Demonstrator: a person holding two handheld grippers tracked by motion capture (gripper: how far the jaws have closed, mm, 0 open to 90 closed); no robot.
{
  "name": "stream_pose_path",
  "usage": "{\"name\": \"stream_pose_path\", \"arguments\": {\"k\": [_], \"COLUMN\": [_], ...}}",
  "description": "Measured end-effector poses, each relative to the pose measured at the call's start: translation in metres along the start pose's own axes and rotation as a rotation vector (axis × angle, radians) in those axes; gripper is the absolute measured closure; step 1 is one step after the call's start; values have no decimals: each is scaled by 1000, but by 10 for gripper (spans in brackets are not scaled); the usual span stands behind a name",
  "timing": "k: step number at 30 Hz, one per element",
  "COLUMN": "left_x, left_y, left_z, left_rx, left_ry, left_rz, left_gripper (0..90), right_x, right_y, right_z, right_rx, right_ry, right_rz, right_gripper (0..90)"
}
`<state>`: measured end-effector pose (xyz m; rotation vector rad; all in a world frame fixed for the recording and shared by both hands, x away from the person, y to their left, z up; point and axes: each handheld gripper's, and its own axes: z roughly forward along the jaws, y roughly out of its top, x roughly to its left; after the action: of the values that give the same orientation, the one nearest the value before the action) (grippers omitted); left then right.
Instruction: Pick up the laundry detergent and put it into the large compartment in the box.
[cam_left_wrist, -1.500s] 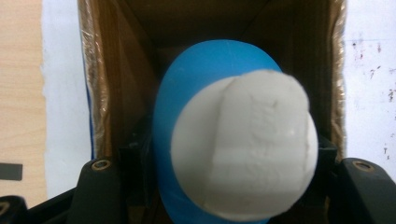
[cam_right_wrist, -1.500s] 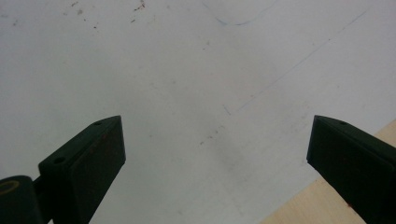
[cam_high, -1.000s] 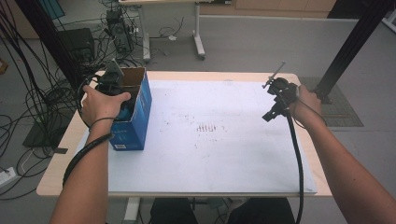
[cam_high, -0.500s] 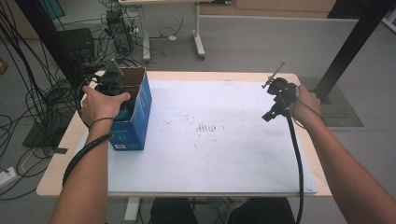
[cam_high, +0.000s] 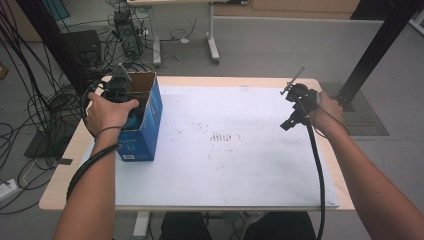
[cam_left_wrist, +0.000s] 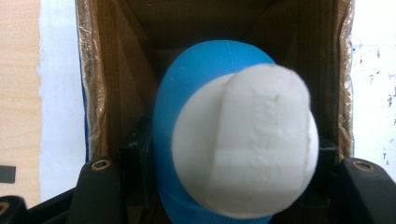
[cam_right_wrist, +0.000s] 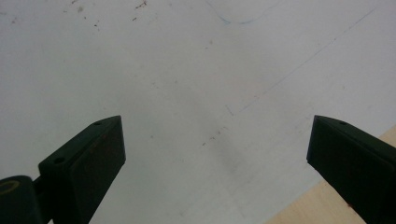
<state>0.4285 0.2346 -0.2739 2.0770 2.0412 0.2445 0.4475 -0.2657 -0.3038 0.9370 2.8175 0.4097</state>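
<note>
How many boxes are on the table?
1. The open blue cardboard box stands at the table's left edge, on the white sheet, with a blue and white object at its opening. No others are visible.

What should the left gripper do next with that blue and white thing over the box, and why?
Probably lift it straight up. The left gripper is shut on the blue and white object, which sits partly inside the open cardboard box, so rising straight should clear the walls. The right gripper waits open over the table.

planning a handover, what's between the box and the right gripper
Only bare white sheet between box and right gripper, per the high view.
</note>
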Motion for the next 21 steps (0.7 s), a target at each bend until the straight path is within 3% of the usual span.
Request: {"name": "stream_pose_path", "arguments": {"k": [21], "left_x": [0], "left_y": [0], "left_z": [0], "left_rx": [0], "left_ry": [-1], "left_rz": [-2], "left_gripper": [375], "right_x": [-1], "right_y": [0], "right_z": [-1], "right_rx": [4], "right_ry": [-7], "right_rz": [-3], "right_gripper": [41]}}
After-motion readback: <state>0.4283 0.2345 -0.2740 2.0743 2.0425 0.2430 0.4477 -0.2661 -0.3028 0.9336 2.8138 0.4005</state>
